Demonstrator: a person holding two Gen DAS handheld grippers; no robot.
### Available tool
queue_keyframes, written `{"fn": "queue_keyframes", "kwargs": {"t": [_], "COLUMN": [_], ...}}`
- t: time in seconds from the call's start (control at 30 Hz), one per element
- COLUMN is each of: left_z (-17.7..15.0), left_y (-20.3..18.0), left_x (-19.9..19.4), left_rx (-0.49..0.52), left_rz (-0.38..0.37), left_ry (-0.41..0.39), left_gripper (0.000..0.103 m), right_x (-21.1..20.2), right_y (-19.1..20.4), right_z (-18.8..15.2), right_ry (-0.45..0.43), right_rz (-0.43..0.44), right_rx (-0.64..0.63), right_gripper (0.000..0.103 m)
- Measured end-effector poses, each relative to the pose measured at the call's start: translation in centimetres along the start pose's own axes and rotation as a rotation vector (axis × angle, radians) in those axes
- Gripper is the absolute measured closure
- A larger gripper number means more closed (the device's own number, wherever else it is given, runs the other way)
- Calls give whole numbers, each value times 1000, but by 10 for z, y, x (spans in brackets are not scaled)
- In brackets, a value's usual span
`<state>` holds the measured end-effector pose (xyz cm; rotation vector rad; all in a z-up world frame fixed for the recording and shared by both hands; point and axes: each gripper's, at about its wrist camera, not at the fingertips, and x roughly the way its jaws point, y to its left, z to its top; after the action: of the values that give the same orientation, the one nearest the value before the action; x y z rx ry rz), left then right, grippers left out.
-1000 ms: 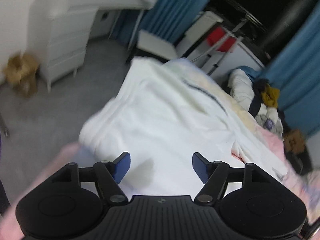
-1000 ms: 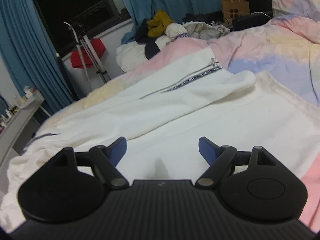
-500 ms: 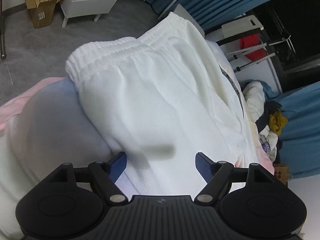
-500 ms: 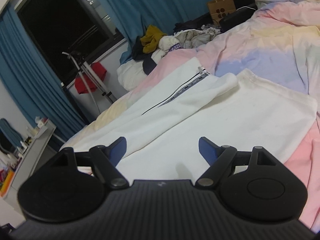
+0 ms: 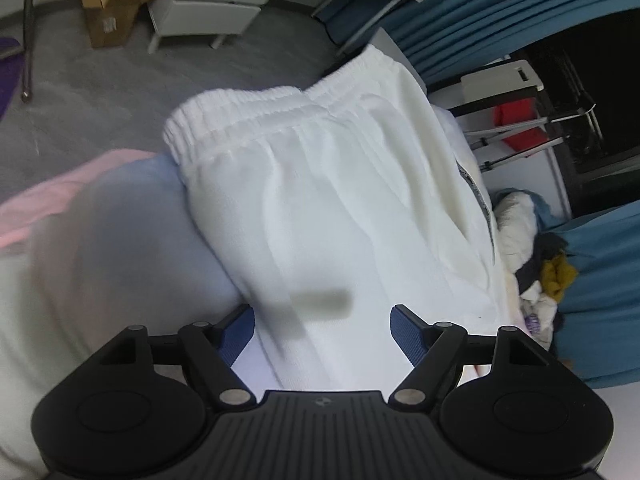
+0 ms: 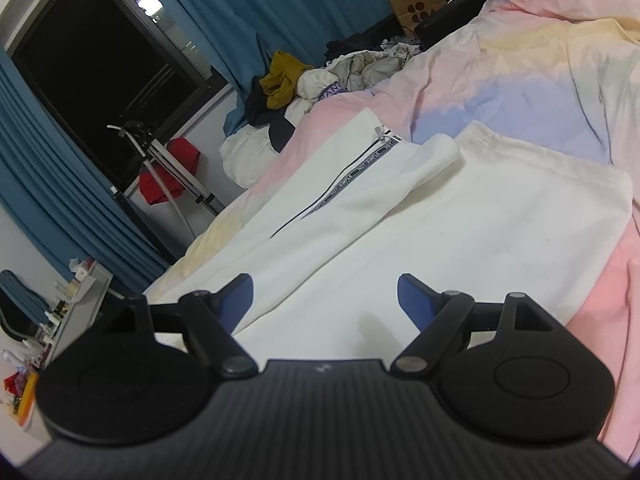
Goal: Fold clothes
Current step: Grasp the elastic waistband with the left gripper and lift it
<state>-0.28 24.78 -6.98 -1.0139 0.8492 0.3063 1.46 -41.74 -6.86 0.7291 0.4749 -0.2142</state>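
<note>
Both tongs stand wide open with nothing between the pads: the left gripper hangs over the near part of the white trousers, the right gripper over their cloth further along. The trousers lie spread flat along the bed's edge, the elastic waistband bunched at the end nearest the floor, a leg with a printed stripe running the other way. They look like thick, soft fleece: light, limp and likely to sag and crease when lifted, so I would pinch the gathered waistband or a hem, where the layers give the pads something firm. Under them is a pastel duvet, soft and yielding, a poor surface for pressing folds. Beyond lie a clothes heap, a paper bag, a white drawer unit, a box, blue curtains and a dark window
</note>
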Motion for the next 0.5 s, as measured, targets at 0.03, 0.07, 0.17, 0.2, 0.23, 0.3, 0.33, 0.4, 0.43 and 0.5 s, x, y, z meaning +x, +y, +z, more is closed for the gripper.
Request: {"fn": "queue_keyframes", "kwargs": {"t": [0.03,0.07,0.17,0.2,0.23,0.3,0.33,0.4,0.43,0.5], "left_z": [0,-1,-3,-3,-3,-1,1,6,8,10], "left_y": [0,0,-6,-8,-9,-8,-6,-3,-1,1], "left_x": [0,0,4,7,10,20,23,26,26,24], "left_rx": [-2,-4,23,29,33,20,-2,-44,-61,-96], "left_rz": [16,32,79,84,87,89,69,14,-19,-84], "left_ry": [-5,-9,-11,-10,-10,0,-3,-14,-19,-28], "left_gripper": [26,26,25,23,23,23,23,23,23,23], "right_x": [1,1,4,5,6,6,6,6,6,5], "right_y": [1,1,3,3,3,3,2,1,0,-2], "right_z": [-1,-1,-4,-4,-4,-5,-4,-4,-4,-3], "right_ry": [2,5,13,16,18,18,18,18,18,16], "right_rz": [-1,-1,-3,-3,-3,-4,-4,-4,-4,-3], "right_rx": [-3,-5,-14,-15,-15,-11,-8,1,7,19], "right_gripper": [21,21,21,21,21,21,21,21,21,21]}}
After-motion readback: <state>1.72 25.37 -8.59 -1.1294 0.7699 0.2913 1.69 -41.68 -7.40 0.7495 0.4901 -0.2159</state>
